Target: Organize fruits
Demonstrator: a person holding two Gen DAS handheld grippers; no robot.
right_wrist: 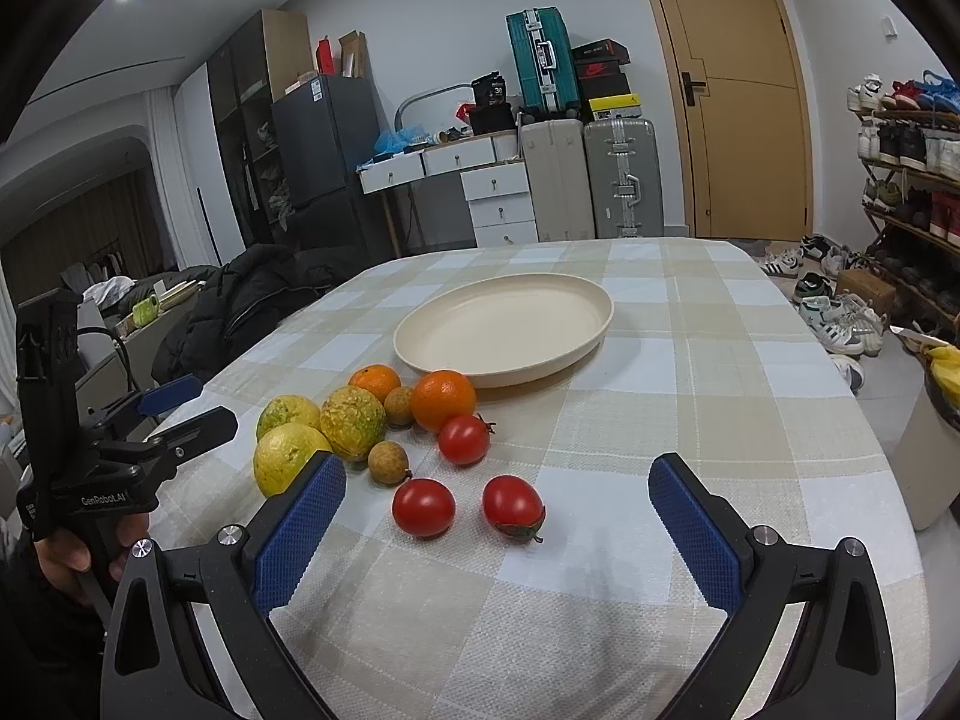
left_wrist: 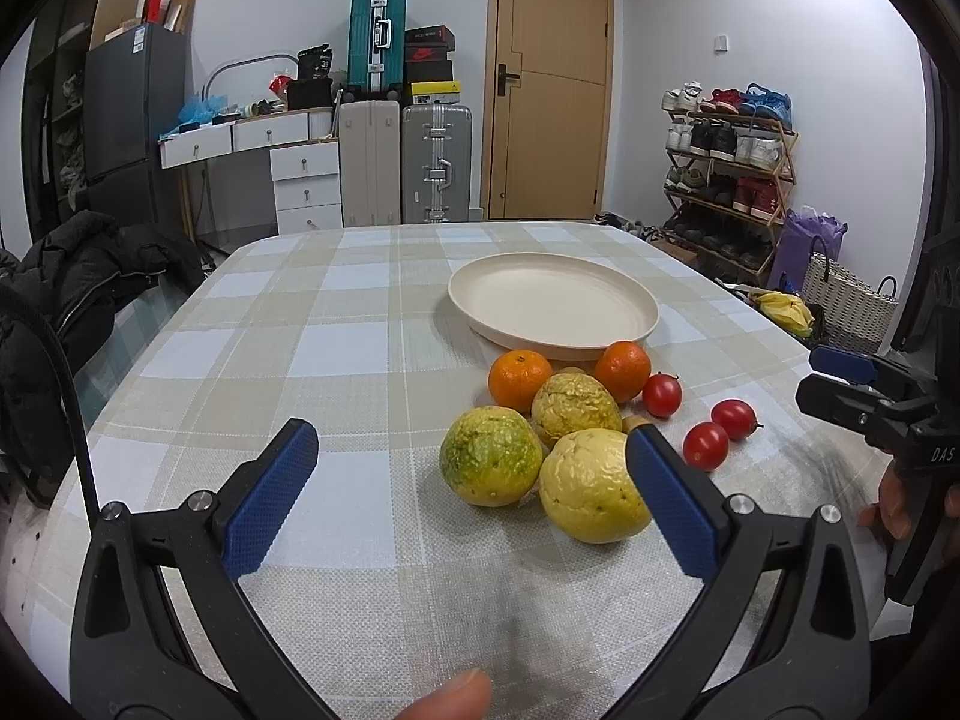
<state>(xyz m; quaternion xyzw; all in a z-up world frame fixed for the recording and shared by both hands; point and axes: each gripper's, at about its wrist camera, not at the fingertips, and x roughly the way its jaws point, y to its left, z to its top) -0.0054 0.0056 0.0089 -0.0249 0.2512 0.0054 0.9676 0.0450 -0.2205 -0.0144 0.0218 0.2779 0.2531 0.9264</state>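
**benchwatcher:** what's your rig looking at right now? where's the fruit?

**me:** All of it sits in a loose clump on the checked tablecloth [right_wrist: 690, 360], just on my side of the cream plate [right_wrist: 462, 354], which has nothing in it. I count two oranges, one [right_wrist: 443, 399] touching the plate's near rim and the other [right_wrist: 374, 381] a bit left of it. Three knobbly yellow-green fruits huddle together: the front one [left_wrist: 591, 483], a greener one [left_wrist: 489, 456] beside it, and a third [left_wrist: 575, 405] behind them. Two small brown round fruits, look like longans, are tucked in there too, one [right_wrist: 388, 463] in front and one [right_wrist: 398, 407] between the oranges.

**benchwatcher:** tomatoes?

**me:** Three. One [right_wrist: 463, 439] sits just beside the near orange, and two more, [right_wrist: 423, 507] and [right_wrist: 513, 507], lie side by side closer to me, a little apart from the pile.

**benchwatcher:** and the tongs?

**me:** My left gripper [left_wrist: 474, 462] is spread wide, nothing in it, with the front yellow fruit just inside its right pad [left_wrist: 672, 504]; can't tell if they touch. My right gripper [right_wrist: 498, 504] is released too, fingers wide, the two near tomatoes lying between its pads on the cloth. Neither one is gripping anything.
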